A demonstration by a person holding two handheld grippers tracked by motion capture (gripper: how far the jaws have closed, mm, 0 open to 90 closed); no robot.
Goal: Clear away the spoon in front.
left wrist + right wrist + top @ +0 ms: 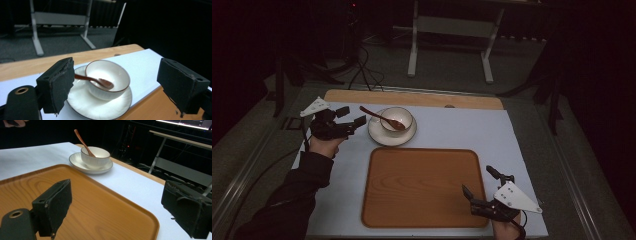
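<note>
Wooden spoon [382, 118] lay in the bowl [397, 120] on its saucer [383, 135], far-left on the counter [452, 127], handle slanting up to far left. Left hand-held gripper [353, 117], level, released, jaws empty, aimed right beside it. Right hand-held gripper [478, 184] released over the tray [422, 185].

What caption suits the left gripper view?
Open left claw nears a white bowl with wooden spoon on a saucer.

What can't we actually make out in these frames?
- High view: the spoon tip, small and dim inside the bowl.
- Left gripper view: the saucer near rim, cut by the bottom edge and the left tongs' pad.
- Right gripper view: the tray near part, cut by the frame edges and behind the right tongs.
</note>
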